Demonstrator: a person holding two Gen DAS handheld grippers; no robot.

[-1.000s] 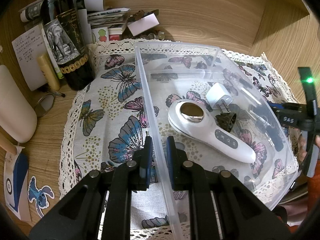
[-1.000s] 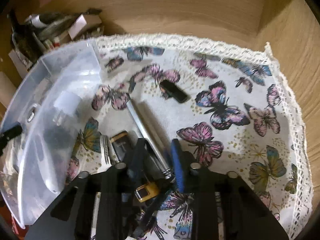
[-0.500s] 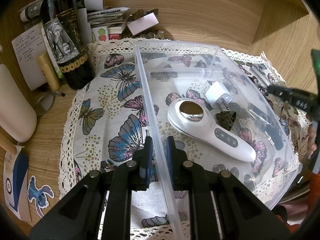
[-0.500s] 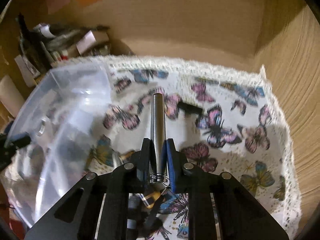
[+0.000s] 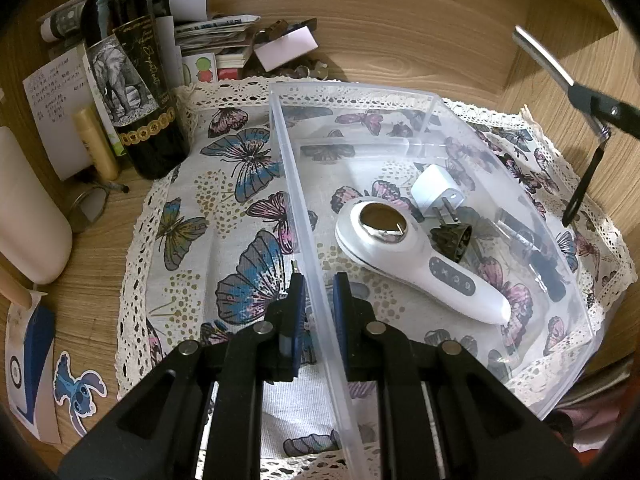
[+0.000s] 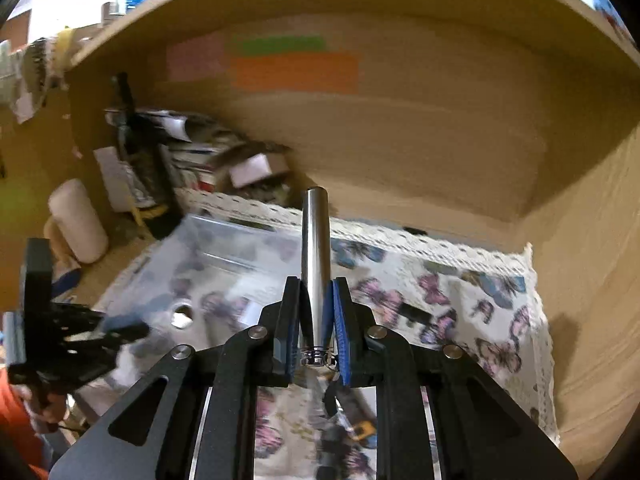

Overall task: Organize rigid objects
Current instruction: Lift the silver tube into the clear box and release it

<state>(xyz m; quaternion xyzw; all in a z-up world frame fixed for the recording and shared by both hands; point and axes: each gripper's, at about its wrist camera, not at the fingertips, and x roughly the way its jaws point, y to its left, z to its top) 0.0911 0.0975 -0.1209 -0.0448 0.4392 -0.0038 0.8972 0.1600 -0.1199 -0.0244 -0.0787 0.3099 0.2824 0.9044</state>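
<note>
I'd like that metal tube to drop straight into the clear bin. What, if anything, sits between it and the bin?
Nothing visible does. The right claw holds the metal tube above the cloth, beside the open-topped clear bin. The left claw grips only the bin's near wall, away from that path.

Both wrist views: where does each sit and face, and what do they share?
Left wrist: on the left tool, looking down along its fingers, which straddle the clear bin wall; the white massager lies inside.
Right wrist: on the right tool, tilted toward the shelf's back wall, gripping the metal tube; the person's hand shows lower left.
Shared: the bin, the butterfly cloth, the wine bottle.
</note>
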